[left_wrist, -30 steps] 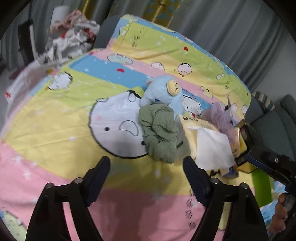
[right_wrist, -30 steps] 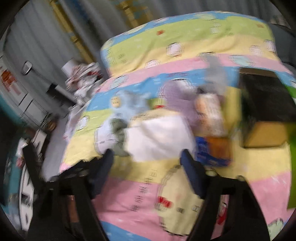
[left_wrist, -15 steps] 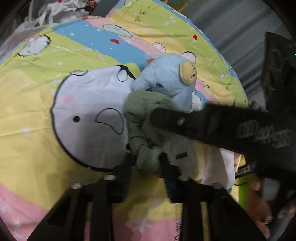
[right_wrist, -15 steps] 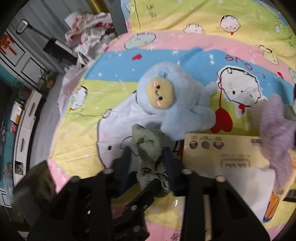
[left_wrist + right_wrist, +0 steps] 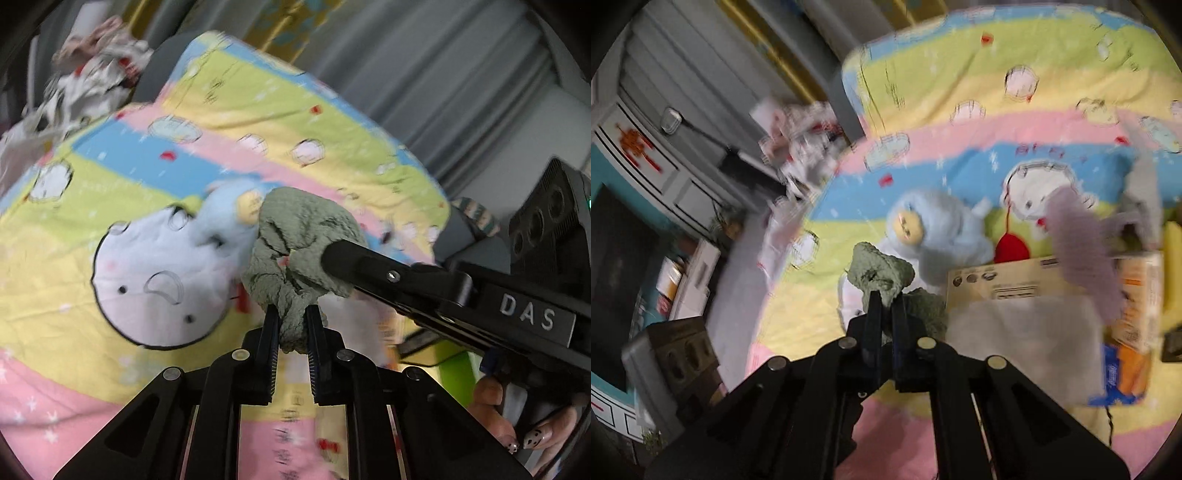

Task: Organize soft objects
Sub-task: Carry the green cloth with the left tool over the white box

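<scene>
Both grippers now pinch the green cloth (image 5: 303,236). A second ago their fingers stood spread above it and it lay on the bed (image 5: 74,229). The left gripper (image 5: 291,325) clamps the cloth's lower fold; the right gripper (image 5: 884,314) clamps another bunch. The cloth is lifted off the bedspread, in front of the blue plush toy (image 5: 934,229), which remains lying on the bed. The cardboard box (image 5: 1015,284) sits beside the toy, unchanged.
</scene>
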`<state>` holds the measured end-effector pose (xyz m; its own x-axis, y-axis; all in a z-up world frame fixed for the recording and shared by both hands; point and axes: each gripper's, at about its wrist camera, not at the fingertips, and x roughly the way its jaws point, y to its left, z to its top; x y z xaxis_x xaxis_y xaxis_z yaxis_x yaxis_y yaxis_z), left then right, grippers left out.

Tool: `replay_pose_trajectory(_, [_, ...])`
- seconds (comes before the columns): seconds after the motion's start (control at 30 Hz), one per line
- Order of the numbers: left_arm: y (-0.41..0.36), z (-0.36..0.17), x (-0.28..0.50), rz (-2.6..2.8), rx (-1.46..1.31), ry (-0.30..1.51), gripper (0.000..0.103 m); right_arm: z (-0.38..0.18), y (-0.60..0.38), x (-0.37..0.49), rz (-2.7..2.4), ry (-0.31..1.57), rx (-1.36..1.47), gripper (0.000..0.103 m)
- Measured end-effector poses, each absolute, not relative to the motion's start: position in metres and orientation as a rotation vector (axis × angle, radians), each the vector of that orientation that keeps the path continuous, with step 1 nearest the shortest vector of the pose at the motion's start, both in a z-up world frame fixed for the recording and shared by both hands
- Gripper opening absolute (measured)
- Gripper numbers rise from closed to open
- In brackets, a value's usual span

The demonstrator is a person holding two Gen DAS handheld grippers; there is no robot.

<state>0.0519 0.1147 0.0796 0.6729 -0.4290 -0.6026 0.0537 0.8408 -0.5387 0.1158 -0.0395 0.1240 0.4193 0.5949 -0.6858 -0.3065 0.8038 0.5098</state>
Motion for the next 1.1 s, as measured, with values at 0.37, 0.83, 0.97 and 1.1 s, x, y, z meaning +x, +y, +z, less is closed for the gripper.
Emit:
replay_pose_trajectory(0.37, [0.004,0.139,0.030,-0.478,-0.317,0.728,0.013,0.176,-0.157,0.041,0.420,0.757,0.466,0.005])
replay_pose_trajectory(0.83, [-0.181,0.150,0.019,-0.765,-0.102,0.759,0.013,0.183,-0.319,-0.022,0.086,0.592,0.627,0.005])
replay_pose_trajectory(0.97, [-0.222,0.145,0.020,-0.840,-0.078,0.782,0.013,0.177,-0.357,-0.035,0.003,0.555,0.689,0.005])
replay_pose_trajectory(1.1, [-0.261,0.138,0.020,-0.909,-0.060,0.818,0.013,0.168,-0.388,-0.046,-0.081,0.523,0.736,0.005])
